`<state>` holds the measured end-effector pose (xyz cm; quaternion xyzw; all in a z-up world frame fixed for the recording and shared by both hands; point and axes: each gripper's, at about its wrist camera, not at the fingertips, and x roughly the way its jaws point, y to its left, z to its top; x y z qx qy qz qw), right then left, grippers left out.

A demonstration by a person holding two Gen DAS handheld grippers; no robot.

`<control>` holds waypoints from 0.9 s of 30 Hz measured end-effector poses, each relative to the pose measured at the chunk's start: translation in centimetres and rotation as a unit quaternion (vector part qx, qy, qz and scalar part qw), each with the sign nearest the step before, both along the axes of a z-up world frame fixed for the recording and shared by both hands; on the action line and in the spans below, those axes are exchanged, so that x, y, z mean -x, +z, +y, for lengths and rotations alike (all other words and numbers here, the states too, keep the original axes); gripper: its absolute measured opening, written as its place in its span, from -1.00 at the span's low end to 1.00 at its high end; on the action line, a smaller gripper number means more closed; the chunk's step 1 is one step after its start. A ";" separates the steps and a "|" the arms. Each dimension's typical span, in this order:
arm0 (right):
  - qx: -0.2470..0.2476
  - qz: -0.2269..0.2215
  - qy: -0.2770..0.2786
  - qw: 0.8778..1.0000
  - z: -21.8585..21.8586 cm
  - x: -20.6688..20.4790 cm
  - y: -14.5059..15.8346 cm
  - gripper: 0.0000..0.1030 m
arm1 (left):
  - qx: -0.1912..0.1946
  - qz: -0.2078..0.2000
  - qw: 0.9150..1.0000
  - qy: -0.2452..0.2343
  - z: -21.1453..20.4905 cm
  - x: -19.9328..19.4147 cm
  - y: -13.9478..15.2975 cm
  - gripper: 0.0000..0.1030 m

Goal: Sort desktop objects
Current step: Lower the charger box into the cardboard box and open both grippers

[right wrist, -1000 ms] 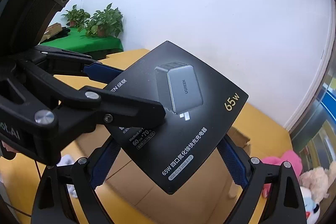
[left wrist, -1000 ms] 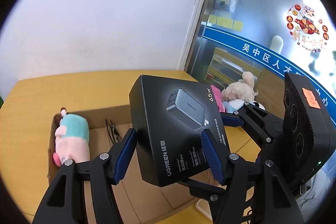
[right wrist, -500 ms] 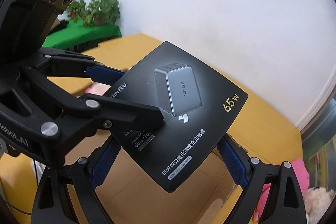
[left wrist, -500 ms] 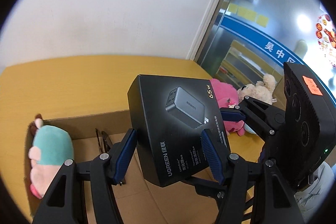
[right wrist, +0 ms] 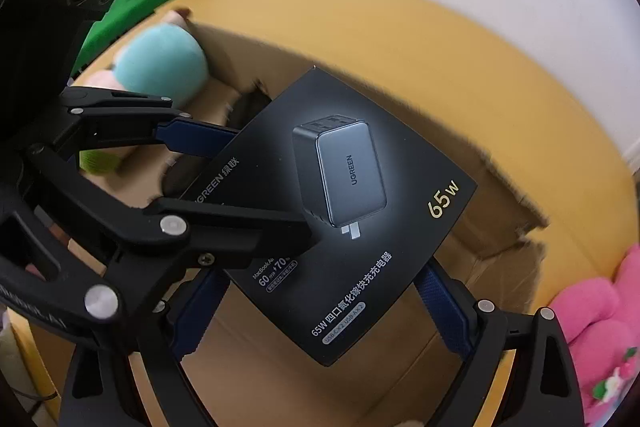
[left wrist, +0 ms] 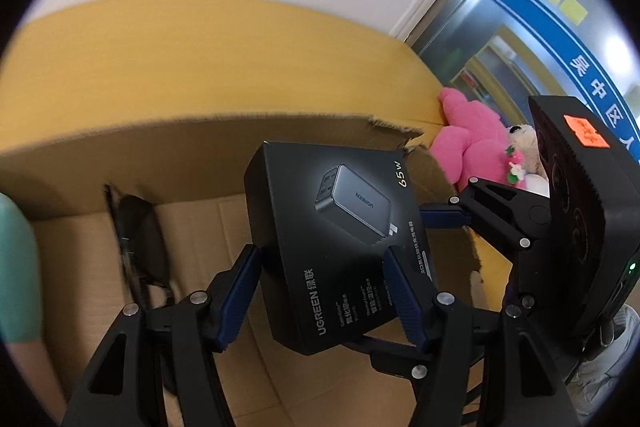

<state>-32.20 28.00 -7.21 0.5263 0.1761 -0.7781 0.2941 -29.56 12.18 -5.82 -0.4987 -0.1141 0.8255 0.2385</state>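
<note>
Both hand-held grippers dropped w/ charger box (left wrist: pixel 340 239) vs 1 s ago, now over open cardboard box (left wrist: pixel 192 155), its floor much closer. Left hand-held gripper (left wrist: pixel 320 291) and right hand-held gripper (right wrist: pixel 320 307) each pinching charger box edges. Teal plush (right wrist: pixel 164 63) + dark item already inside; pink plush (left wrist: pixel 472 143) outside on tabletop (left wrist: pixel 160 55). Looks near release, not yet set down

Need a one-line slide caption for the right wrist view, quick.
Both grippers, right gripper and left gripper, hold the black charger box over the open cardboard box.
</note>
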 end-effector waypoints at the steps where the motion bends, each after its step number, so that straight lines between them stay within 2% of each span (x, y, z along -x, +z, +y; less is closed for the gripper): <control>1: -0.007 -0.009 -0.003 1.000 0.1 0.4 -0.6 0.80 | 0.002 -0.008 1.000 -0.001 0.2 0.3 -0.5 0.21; 5: -0.037 -0.039 -0.017 0.998 0.0 1.9 -2.6 0.79 | 0.010 -0.037 0.999 0.000 0.9 1.4 -1.9 0.16; 7: -0.043 -0.047 -0.029 0.998 0.0 2.3 -3.1 0.80 | 0.002 -0.040 0.999 0.007 0.7 1.4 -2.2 0.16; 13: -0.060 -0.040 -0.062 0.995 0.1 3.1 -2.6 0.84 | 0.005 -0.050 0.999 0.011 1.1 1.4 -2.0 0.12; 15: -0.065 -0.033 -0.069 0.995 0.3 2.9 -2.1 0.98 | 0.018 -0.050 0.999 0.013 1.0 0.9 -1.2 0.12; 19: -0.044 -0.021 -0.111 0.993 1.9 1.7 -0.1 0.99 | 0.023 0.016 0.999 0.018 -0.7 -2.1 3.9 0.13; 21: -0.011 -0.003 -0.129 0.992 2.9 -0.2 2.0 0.99 | 0.031 0.051 0.998 0.024 -2.0 -4.2 6.7 0.16; 24: 0.024 0.042 -0.144 0.988 3.8 -3.8 5.2 0.99 | 0.058 0.116 0.991 0.015 -4.4 -8.5 10.5 0.16; 27: 0.056 0.075 -0.163 0.982 4.4 -7.9 7.6 0.99 | 0.072 0.160 0.984 0.034 -6.9 -13.2 13.4 0.25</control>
